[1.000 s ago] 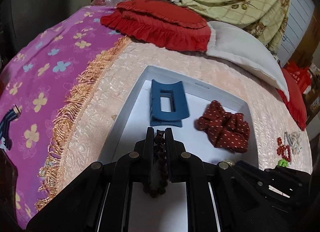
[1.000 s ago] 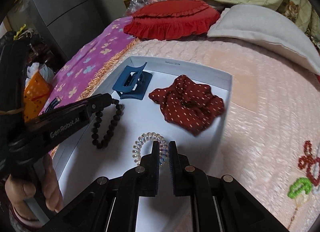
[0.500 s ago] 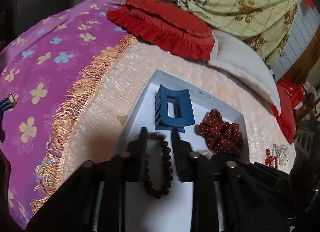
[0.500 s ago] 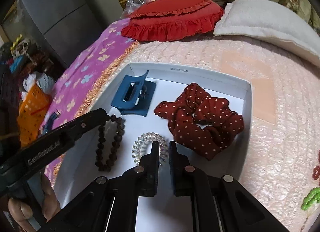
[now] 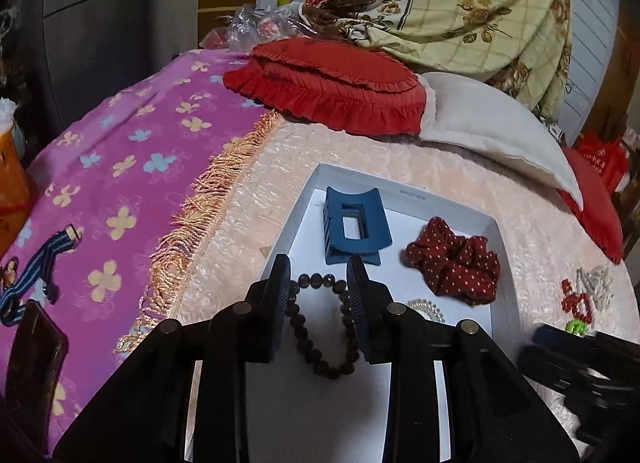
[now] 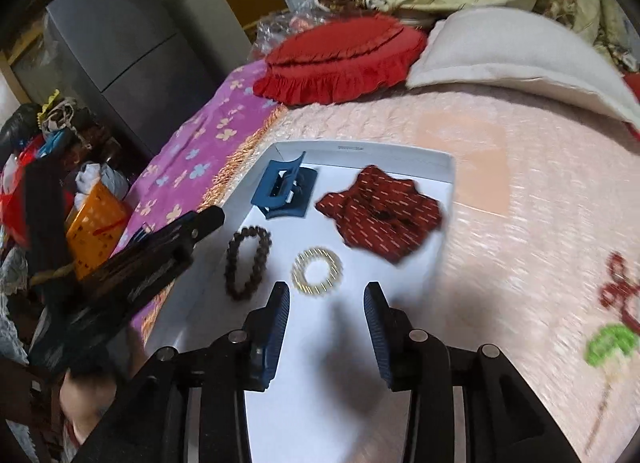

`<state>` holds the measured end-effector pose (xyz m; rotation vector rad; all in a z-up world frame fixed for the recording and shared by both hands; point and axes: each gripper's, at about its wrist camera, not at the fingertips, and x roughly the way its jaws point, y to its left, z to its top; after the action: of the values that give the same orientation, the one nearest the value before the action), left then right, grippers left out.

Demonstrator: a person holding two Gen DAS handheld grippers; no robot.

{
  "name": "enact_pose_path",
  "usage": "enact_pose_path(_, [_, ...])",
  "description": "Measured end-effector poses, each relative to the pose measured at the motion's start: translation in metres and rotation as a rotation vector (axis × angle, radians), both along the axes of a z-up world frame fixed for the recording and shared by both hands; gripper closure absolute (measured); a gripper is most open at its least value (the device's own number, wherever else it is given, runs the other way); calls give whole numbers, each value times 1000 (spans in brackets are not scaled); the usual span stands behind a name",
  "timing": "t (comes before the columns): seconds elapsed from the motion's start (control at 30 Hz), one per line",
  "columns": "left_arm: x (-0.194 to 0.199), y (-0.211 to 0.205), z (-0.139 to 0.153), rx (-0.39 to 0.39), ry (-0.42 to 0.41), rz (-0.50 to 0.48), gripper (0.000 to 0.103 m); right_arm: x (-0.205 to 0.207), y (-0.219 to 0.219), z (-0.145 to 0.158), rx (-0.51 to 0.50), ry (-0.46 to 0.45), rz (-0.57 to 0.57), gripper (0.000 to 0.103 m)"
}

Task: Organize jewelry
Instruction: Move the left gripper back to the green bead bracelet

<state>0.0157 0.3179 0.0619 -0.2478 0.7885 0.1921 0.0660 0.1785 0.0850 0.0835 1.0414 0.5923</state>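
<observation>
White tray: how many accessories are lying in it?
4 in the white tray: blue claw clip at the far left, red dotted scrunchie far right, dark bead bracelet near left, clear spiral hair tie beside it. None seems hidden.

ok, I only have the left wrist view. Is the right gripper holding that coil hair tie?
Observer: No. The right gripper has just been opening, with nothing between its jaws. The coil hair tie lies loose on the tray.
Operator: Bracelet free of the left gripper?
Observer: Yes. Seen from the right wrist, the left gripper, jaws also just opened, is off by the tray's left edge, not touching the bracelet.
</observation>
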Motion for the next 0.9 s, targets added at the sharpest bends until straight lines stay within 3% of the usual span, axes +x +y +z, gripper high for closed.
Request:
enact_pose_path(0.33, [-40, -44, 25, -20, -31, -74, 75, -79, -143, -7, -76, 11, -159, 61])
enact_pose_path(0.5, [-66, -78, 39, -116, -41, -140, 75, -101, -214, -20, -87, 39, -286, 61])
enact_pose_path(0.67, [-80, -132, 44, -58, 2, -228, 75, -114, -263, -32, -29, 68, -387, 61])
enact_pose_path(0.9, [-76, -199, 30, -26, 97, -357, 75, -129, -292, -39, 13, 52, -408, 61])
